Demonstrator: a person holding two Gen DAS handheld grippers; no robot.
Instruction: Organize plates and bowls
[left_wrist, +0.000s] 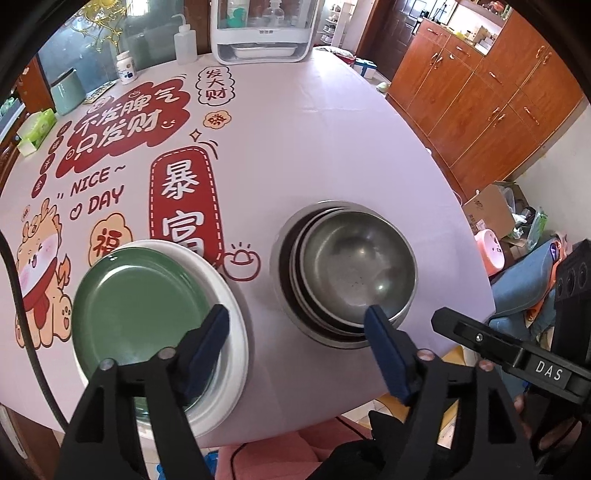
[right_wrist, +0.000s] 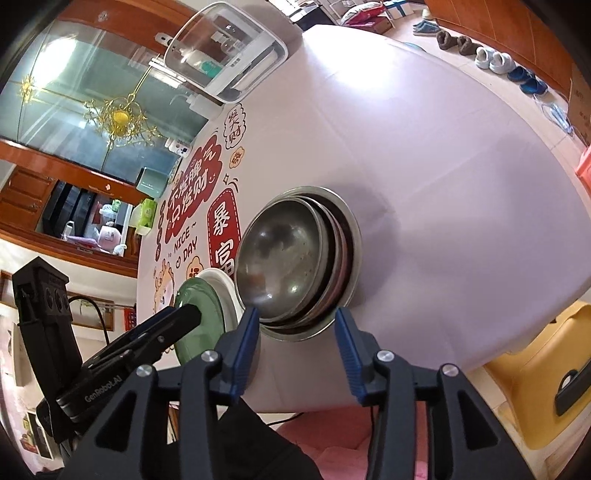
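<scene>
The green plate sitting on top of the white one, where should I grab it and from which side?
Probably by the rim of the green plate at the table's near edge, coming in low from that edge. It is shallow and lies flat on the white plate, so only its raised lip offers a pinch. The left gripper hangs open just above that side, nothing between its fingers.

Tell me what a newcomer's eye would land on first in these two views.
First, the nested stack of steel bowls near the table's front edge, right of the green plate lying on a white plate. Behind them, the tablecloth's red and cream cartoon print fills the left half. The left gripper and right gripper hang open in front of the dishes, holding nothing.
</scene>
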